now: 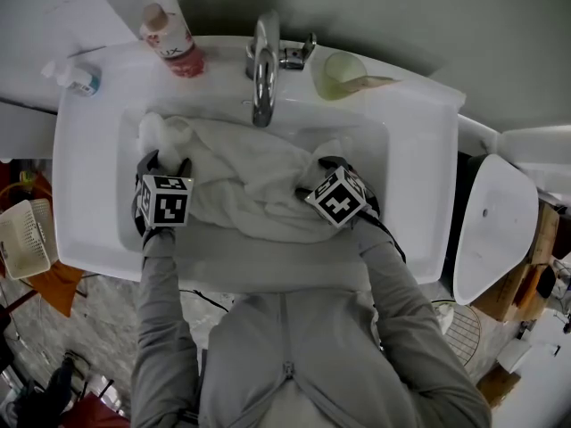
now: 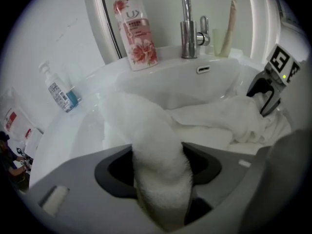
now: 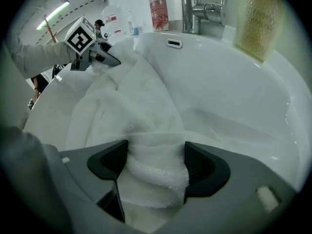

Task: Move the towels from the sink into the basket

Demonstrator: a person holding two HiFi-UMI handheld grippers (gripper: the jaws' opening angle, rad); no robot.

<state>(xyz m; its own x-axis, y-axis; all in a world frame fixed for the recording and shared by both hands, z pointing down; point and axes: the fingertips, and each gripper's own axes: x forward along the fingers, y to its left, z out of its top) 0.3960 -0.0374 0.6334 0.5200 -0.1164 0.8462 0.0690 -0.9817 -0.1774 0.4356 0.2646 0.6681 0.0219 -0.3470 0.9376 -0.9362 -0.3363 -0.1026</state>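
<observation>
Landmark: white ceramic sink (image 1: 89, 194) with a rectangular basin.
Task item: white terry towel (image 1: 250, 181), crumpled, lying inside the sink across the width of the basin.
Tool, left: left gripper (image 2: 158, 172) at the sink's left side, jaws clamped on a raised fold of the towel.
Tool, right: right gripper (image 3: 156, 162) at the sink's right side, pads pressing another fold from both sides.
Receptacle: white plastic mesh basket (image 1: 25, 239), outside the sink, off its left edge.
Ledge items: pink-labelled plastic bottle (image 1: 174, 43) and pale yellow cup (image 1: 339, 74), upright on the sink's back ledge.
</observation>
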